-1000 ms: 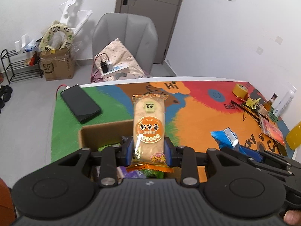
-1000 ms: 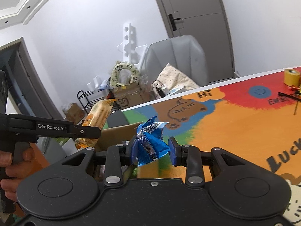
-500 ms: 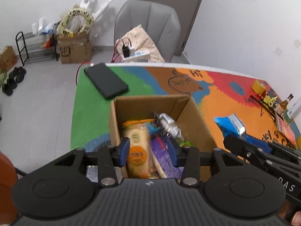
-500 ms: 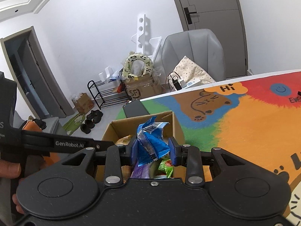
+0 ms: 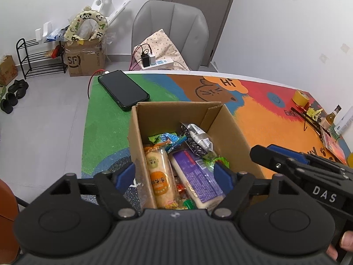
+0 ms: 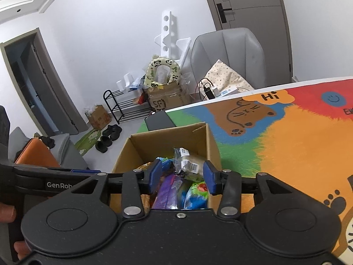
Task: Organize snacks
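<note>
**Snacks lie in cardboard box under 2 spread grippers**

Snacks fill the open cardboard box (image 5: 231, 132) standing on the colourful cartoon table mat (image 5: 264, 114). In the left wrist view, an orange rice cracker pack (image 5: 160, 174) lies lengthwise along the box's left wall, touching a purple packet (image 5: 197, 176) beside it. A silver and black pouch (image 5: 196, 140) lies farther back, with a small blue and green wrapper (image 5: 165, 137) next to it.

Above the near end of the box hangs the left gripper (image 5: 176, 175), its blue pads spread wide with nothing between them. The right gripper (image 6: 181, 176) is also over the box, jaws parted and holding nothing; through its gap show the purple packet (image 6: 167, 190), a blue and green bag (image 6: 196, 195) and the barcoded pouch (image 6: 187, 163).

A black phone (image 5: 123, 90) lies on the green part of the mat just behind the box, with a red cable at its far end. Near the right edge of the table sit a roll of yellow tape (image 5: 300, 96) and a small bottle (image 5: 329, 117). A grey chair (image 5: 169, 28) stands behind the table.
</note>
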Action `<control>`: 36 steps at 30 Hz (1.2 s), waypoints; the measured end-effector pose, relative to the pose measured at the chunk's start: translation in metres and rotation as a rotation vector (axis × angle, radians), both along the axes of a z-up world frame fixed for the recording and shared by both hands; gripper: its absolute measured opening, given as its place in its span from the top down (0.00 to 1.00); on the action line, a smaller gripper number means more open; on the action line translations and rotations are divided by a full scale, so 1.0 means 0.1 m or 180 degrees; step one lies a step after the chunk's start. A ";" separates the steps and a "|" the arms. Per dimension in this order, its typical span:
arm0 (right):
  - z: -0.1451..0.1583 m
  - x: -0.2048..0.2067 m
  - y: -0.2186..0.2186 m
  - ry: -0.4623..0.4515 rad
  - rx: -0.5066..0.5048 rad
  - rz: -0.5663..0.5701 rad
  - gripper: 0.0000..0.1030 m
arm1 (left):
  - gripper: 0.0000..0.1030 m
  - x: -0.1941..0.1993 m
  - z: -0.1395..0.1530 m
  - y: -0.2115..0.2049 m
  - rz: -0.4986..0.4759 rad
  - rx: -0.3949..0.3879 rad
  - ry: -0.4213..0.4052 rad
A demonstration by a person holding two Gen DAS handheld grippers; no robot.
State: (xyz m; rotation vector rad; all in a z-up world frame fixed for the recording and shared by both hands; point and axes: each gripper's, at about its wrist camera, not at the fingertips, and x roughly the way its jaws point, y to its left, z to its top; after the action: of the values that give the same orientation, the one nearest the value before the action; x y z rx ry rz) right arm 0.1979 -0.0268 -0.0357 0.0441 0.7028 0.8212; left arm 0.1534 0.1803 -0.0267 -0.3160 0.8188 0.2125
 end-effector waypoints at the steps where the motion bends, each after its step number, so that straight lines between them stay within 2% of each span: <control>1: 0.01 -0.01 -0.02 -0.0024 -0.0009 -0.0009 0.53 | 0.22 -0.01 0.01 0.00 -0.0003 -0.0004 -0.0019; 6: 0.03 -0.04 -0.12 -0.0042 -0.0035 -0.0059 0.47 | 0.14 -0.04 0.06 -0.08 -0.0090 0.0081 -0.0108; 10: 0.04 -0.09 -0.20 -0.0051 -0.0065 -0.0147 0.44 | 0.12 -0.08 0.09 -0.15 -0.0150 0.0108 -0.0140; 14: 0.05 -0.17 -0.33 -0.0086 -0.0101 -0.0260 0.35 | 0.11 -0.15 0.12 -0.21 -0.0230 0.0114 -0.0214; 18: 0.07 -0.26 -0.45 -0.0135 -0.0144 -0.0378 0.31 | 0.08 -0.26 0.18 -0.27 -0.0296 0.0161 -0.0313; 23: 0.15 -0.42 -0.60 -0.0235 -0.0145 -0.0554 0.13 | 0.07 -0.40 0.24 -0.35 -0.0393 0.0156 -0.0438; 27: 0.23 -0.58 -0.69 -0.0328 -0.0160 -0.0648 0.05 | 0.06 -0.53 0.32 -0.45 -0.0449 0.0260 -0.0563; 30: 0.26 -0.69 -0.74 -0.0389 -0.0172 -0.0726 0.01 | 0.02 -0.63 0.38 -0.53 -0.0472 0.0326 -0.0677; 36: 0.22 -0.95 -0.84 -0.0514 -0.0207 -0.1013 0.00 | 0.02 -0.80 0.41 -0.69 -0.0622 0.0385 -0.0825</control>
State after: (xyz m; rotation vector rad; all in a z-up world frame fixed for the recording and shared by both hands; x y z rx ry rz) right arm 0.1028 -0.1106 -0.0137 0.0295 0.5514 0.4903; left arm 0.0736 0.1113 0.0139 -0.1443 0.5732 0.0361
